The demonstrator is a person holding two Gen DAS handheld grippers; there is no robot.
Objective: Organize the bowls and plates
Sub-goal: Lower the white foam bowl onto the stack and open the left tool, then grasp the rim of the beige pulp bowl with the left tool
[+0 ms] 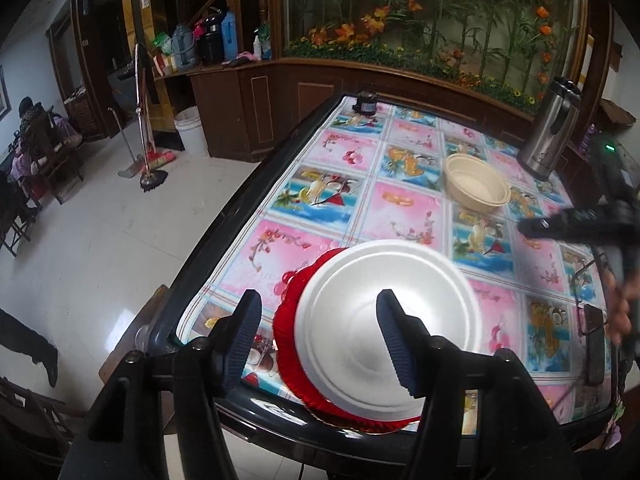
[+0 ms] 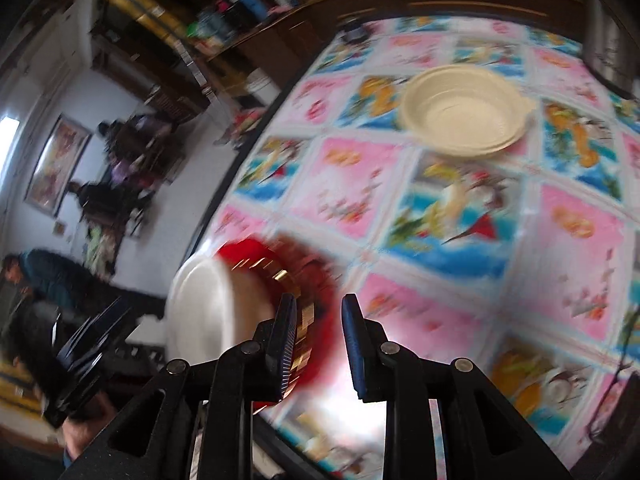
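A white plate [image 1: 384, 320] lies on a red fluted plate [image 1: 288, 328] at the table's near edge. My left gripper [image 1: 320, 340] is open above them, its fingers straddling the white plate's left part, holding nothing. A cream bowl stack [image 1: 476, 184] sits farther back on the table. In the blurred right wrist view, my right gripper [image 2: 318, 344] is open and empty just right of the red plate [image 2: 280, 264] and white plate [image 2: 200, 312]; the cream bowls [image 2: 464, 112] lie ahead. The right gripper also shows in the left wrist view [image 1: 560, 224].
A steel thermos jug [image 1: 548, 136] stands at the table's back right. A small black device [image 1: 366, 104] sits at the far edge. Glasses and a dark phone [image 1: 592, 336] lie at the right. The table [image 1: 328, 200] has a patterned cloth; the floor drops off left.
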